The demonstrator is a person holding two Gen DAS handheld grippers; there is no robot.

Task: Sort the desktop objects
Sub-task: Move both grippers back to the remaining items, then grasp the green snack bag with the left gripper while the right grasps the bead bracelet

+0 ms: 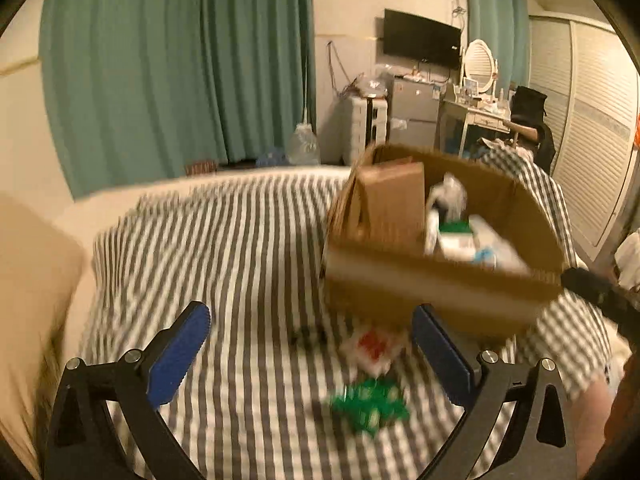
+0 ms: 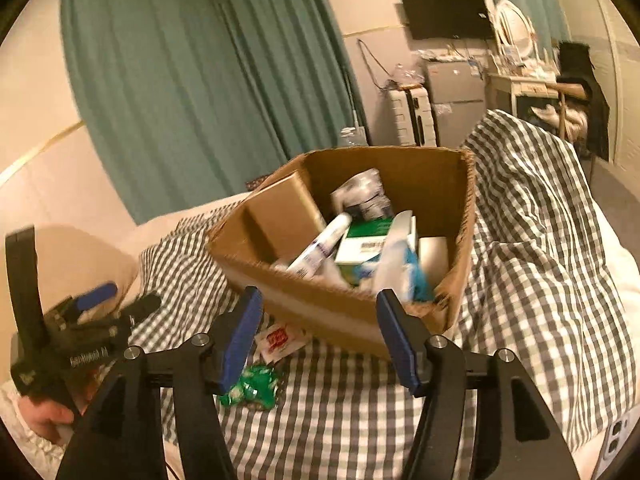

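An open cardboard box (image 1: 436, 280) (image 2: 332, 308) stands on the checked bedcover (image 1: 240, 240) (image 2: 532, 240). Inside it lie a smaller brown carton (image 2: 284, 212), a white tube (image 2: 320, 246), a green and white box (image 2: 364, 240) and a blue and white packet (image 2: 404, 268). In front of the box lie a white sachet with red print (image 1: 372, 348) (image 2: 278, 338) and a green packet (image 1: 370, 404) (image 2: 254, 388). My left gripper (image 1: 310, 314) (image 2: 120, 300) is wide open above the cover, with both packets below the gap. My right gripper (image 2: 319, 294) stands open before the box's front wall, holding nothing.
A beige pillow (image 1: 36, 288) lies at the left of the bed. A phone (image 2: 616, 440) rests at the cover's right edge. Green curtains (image 1: 180, 72), a wall television (image 1: 420, 38), a small fridge (image 1: 412, 108) and a dressing table (image 1: 480, 108) stand beyond the bed.
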